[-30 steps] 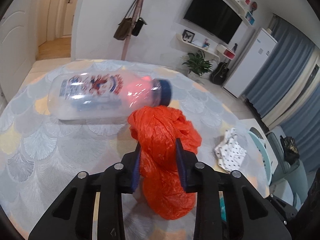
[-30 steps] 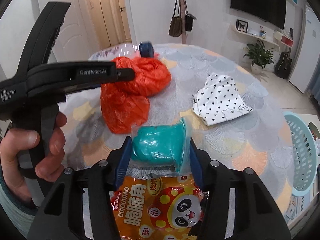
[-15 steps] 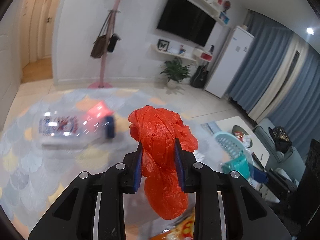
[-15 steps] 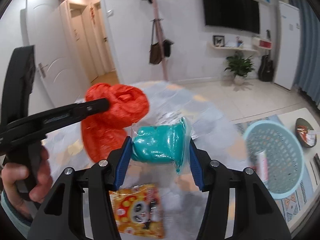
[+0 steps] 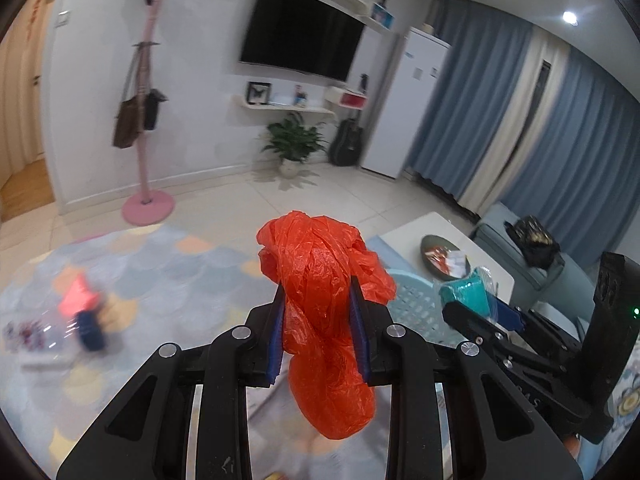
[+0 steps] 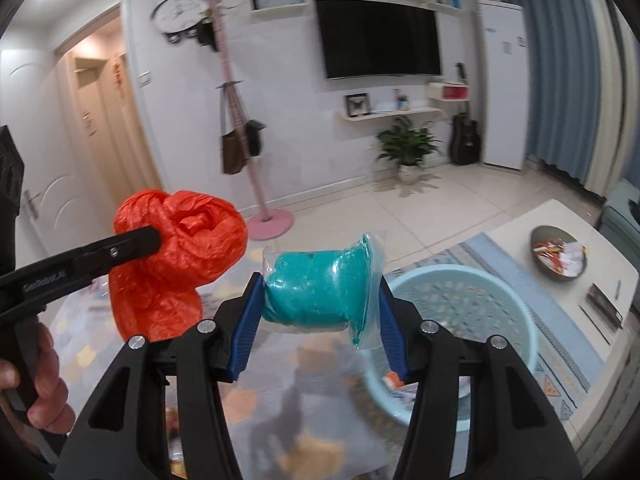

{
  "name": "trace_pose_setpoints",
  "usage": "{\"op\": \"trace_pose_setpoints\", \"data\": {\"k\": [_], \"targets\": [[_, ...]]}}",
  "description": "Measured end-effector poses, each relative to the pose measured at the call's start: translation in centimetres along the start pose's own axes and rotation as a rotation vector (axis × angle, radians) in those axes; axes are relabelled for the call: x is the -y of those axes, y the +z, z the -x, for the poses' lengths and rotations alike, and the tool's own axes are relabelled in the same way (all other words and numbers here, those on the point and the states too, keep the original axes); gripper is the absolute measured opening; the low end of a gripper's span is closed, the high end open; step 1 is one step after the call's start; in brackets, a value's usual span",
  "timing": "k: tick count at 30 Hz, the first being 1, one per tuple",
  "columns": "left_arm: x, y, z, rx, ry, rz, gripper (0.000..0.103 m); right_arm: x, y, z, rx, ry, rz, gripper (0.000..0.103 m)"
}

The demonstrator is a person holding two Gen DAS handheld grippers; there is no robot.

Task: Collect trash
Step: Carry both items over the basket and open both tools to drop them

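My left gripper (image 5: pixel 318 300) is shut on a crumpled orange plastic bag (image 5: pixel 324 320) and holds it in the air above the rug; the bag also shows in the right wrist view (image 6: pixel 176 268). My right gripper (image 6: pixel 320 300) is shut on a clear packet of teal stuff (image 6: pixel 316 288), which also shows in the left wrist view (image 5: pixel 468 292). A light blue basket (image 6: pixel 516 320) stands on the floor just right of and below the teal packet; some scraps lie in it. It also shows in the left wrist view (image 5: pixel 412 300), behind the orange bag.
A plastic bottle with a dark blue cap (image 5: pixel 88 330) lies blurred on the patterned rug (image 5: pixel 168 264) at left. A white low table (image 6: pixel 560 300) with a dark bowl (image 6: pixel 558 254) stands right of the basket. A pink coat stand (image 5: pixel 146 204) is behind.
Both grippers have risen and swung right with their loads. The bottle has slid to the far left, the snack bag has left view, and the basket is now close below the teal packet.
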State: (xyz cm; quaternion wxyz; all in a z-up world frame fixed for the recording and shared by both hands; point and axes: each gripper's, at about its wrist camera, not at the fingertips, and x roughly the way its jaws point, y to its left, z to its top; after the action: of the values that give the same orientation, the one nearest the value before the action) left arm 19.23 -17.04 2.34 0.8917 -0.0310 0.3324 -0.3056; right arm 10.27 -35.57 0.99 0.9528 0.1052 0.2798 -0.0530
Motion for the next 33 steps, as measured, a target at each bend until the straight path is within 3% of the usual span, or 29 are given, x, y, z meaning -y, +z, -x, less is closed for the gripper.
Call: {"op": "trace_pose_setpoints", "data": {"k": [11, 19, 21, 26, 29, 33], "targets": [[7.0, 0.5, -9.8, -0.144, -0.074, -0.105, 0.027, 9.8, -0.8, -4.2, -0.079, -0.146, -0.155, 0.050], [8.6, -0.9, -14.9, -0.254, -0.115, -0.120, 0.027, 13.8, -2.5, -7.3, -0.166, -0.208, -0.223, 0.051], [8.7, -1.1, -15.6, -0.271, -0.108, -0.125, 0.028, 14.3, -3.0, -7.8, -0.182, -0.231, -0.233, 0.052], [9.1, -1.4, -15.4, -0.271, -0.114, -0.126, 0.044, 14.9, -3.3, -8.4, -0.204, -0.233, -0.263, 0.053], [9.5, -1.3, -14.7, -0.254, -0.110, -0.138, 0.050, 14.9, -3.4, -8.0, -0.197, -0.233, -0.267, 0.061], [9.5, -1.0, -13.1, -0.224, -0.111, -0.144, 0.053, 14.7, -3.3, -7.1, -0.182, -0.225, -0.267, 0.061]]}}
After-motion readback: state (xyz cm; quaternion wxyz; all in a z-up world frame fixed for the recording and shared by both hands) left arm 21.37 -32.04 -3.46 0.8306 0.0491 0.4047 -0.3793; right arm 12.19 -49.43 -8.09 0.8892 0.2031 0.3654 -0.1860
